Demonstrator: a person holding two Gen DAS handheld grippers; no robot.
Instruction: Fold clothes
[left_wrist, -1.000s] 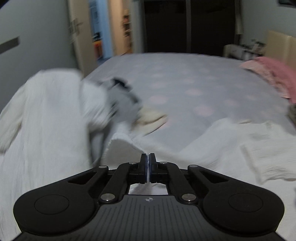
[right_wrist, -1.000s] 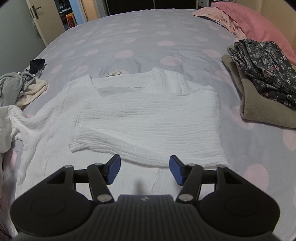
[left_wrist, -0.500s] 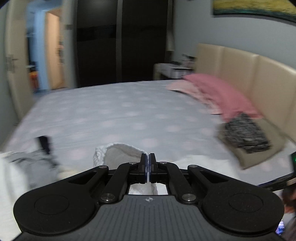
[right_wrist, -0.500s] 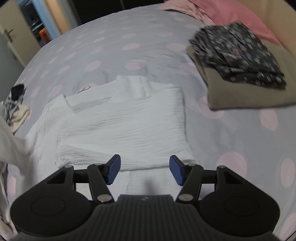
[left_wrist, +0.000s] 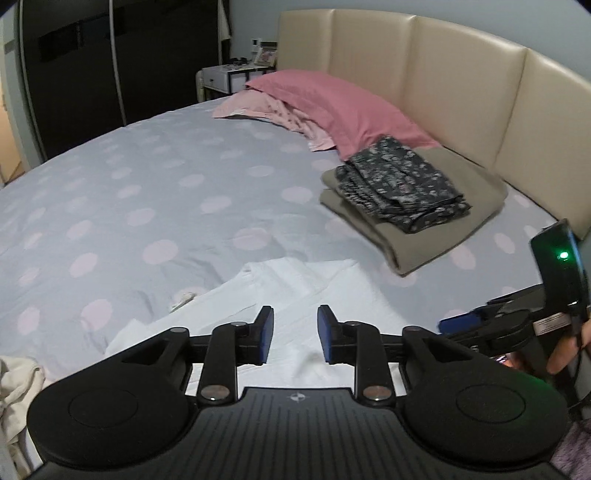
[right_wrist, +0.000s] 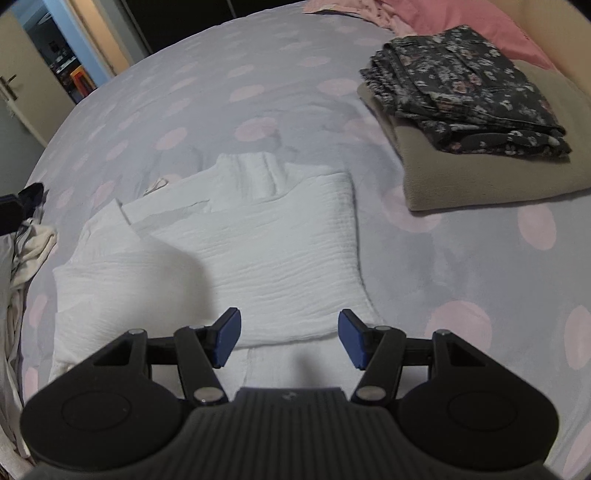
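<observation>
A white crinkled shirt (right_wrist: 258, 254) lies partly folded on the dotted grey bedspread (right_wrist: 461, 258), both its sides turned in over the middle. In the left wrist view the same white shirt (left_wrist: 291, 284) spreads under and ahead of my left gripper (left_wrist: 295, 332). Its jaws are opening, with nothing pinched between the blue pads. My right gripper (right_wrist: 289, 338) hovers open over the shirt's near hem, holding nothing. The right gripper also shows at the right edge of the left wrist view, held by a hand (left_wrist: 561, 350).
A folded dark floral garment (right_wrist: 469, 92) rests on a folded beige blanket (right_wrist: 480, 173) at the right. Pink pillows (left_wrist: 332, 107) lie against the beige headboard (left_wrist: 461, 81). A heap of unfolded clothes (right_wrist: 29, 243) sits at the left bed edge. A doorway (right_wrist: 70, 55) opens far left.
My left gripper swung right across the bed carrying the shirt's side, then let it go; its jaws went from shut to apart. The right gripper shifted slightly and stayed open.
</observation>
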